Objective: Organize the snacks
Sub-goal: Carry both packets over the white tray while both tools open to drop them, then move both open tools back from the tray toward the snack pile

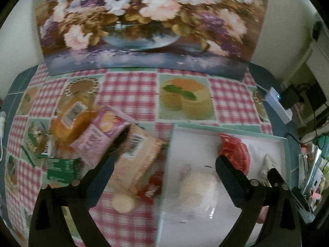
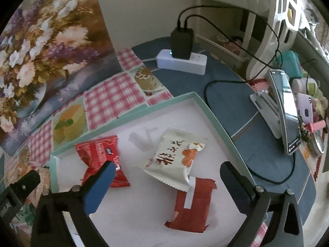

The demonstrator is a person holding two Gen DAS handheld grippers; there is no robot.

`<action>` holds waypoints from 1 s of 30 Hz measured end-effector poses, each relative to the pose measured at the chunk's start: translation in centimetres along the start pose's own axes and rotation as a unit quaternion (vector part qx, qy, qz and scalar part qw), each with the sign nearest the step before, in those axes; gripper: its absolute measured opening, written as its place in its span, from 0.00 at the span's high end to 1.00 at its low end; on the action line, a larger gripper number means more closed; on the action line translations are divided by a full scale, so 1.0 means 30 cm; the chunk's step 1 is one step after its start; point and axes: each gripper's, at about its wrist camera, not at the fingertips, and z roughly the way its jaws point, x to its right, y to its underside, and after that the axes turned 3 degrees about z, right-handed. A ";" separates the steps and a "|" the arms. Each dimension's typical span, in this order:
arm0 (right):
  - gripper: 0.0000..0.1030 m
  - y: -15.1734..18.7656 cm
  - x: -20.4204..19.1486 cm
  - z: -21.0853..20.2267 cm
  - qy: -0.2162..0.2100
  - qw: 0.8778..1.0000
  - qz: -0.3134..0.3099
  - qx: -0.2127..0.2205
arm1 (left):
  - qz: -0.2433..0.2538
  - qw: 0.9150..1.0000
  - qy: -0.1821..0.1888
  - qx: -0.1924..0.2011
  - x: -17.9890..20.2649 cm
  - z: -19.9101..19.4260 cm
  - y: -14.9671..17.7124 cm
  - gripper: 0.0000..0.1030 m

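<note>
A white tray with a teal rim (image 1: pixel 226 128) lies right of a snack pile on the checked tablecloth. My left gripper (image 1: pixel 172 148) is open and straddles the tray's left edge, holding nothing. Below it lie a beige packet (image 1: pixel 141 158), a pink box (image 1: pixel 98 135), an orange packet (image 1: pixel 67 127) and a green packet (image 1: pixel 60 169). A clear-wrapped pale cake (image 1: pixel 197 187) rests inside the tray. My right gripper (image 2: pixel 168 165) hangs open over the tray (image 2: pixel 216 119), above a white packet (image 2: pixel 172 154), a dark red packet (image 2: pixel 193 205) and a bright red packet (image 2: pixel 98 150).
A floral painting (image 1: pixel 144 20) leans at the table's back. A white power strip with a black adapter (image 2: pixel 181 61) and trailing cables sit behind the tray. A phone on a stand (image 2: pixel 285 111) and small clutter crowd the right edge. A loose round biscuit (image 1: pixel 123 202) lies by the tray.
</note>
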 end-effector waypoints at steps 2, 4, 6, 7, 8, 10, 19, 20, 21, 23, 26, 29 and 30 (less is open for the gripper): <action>0.00 0.003 -0.014 -0.015 -0.006 1.000 -0.004 0.004 | -0.006 1.000 -0.008 0.003 -0.035 -0.013 0.000 0.04; 0.00 0.008 -0.034 -0.032 -0.014 1.000 -0.009 0.008 | -0.013 1.000 -0.021 0.007 -0.079 -0.030 0.000 0.04; 0.00 0.015 -0.059 -0.056 -0.025 1.000 -0.014 0.013 | -0.021 0.999 -0.025 0.011 -0.124 -0.049 0.001 0.04; 0.00 0.019 -0.072 -0.068 -0.031 0.999 -0.016 0.016 | -0.024 0.999 -0.027 0.012 -0.141 -0.057 0.000 0.04; 0.00 0.024 -0.085 -0.078 -0.036 0.999 -0.018 0.018 | -0.027 0.999 -0.032 0.014 -0.162 -0.066 0.000 0.04; 0.00 0.039 -0.121 -0.109 -0.050 0.998 -0.028 0.024 | -0.034 0.998 -0.044 0.020 -0.206 -0.089 0.002 0.04; 0.00 0.135 -0.290 -0.211 -0.084 0.992 -0.085 0.034 | -0.085 0.992 -0.083 0.041 -0.444 -0.202 0.033 0.04; 0.00 0.144 -0.308 -0.218 -0.087 0.991 -0.093 0.036 | -0.093 0.991 -0.086 0.044 -0.472 -0.217 0.038 0.04; 0.00 0.155 -0.328 -0.229 -0.092 0.990 -0.098 0.039 | -0.101 0.990 -0.089 0.048 -0.504 -0.232 0.043 0.04; 0.00 0.171 -0.359 -0.246 -0.101 0.989 -0.103 0.042 | -0.116 0.987 -0.095 0.054 -0.559 -0.257 0.056 0.04; 0.00 0.197 -0.410 -0.264 -0.118 0.986 -0.108 0.039 | -0.137 0.983 -0.106 0.061 -0.640 -0.287 0.074 0.04; 0.00 0.233 -0.470 -0.277 -0.138 0.982 -0.120 0.037 | -0.155 0.980 -0.111 0.061 -0.712 -0.297 0.094 0.04; 0.00 0.244 -0.488 -0.280 -0.144 0.981 -0.125 0.037 | -0.163 0.978 -0.113 0.059 -0.740 -0.296 0.101 0.04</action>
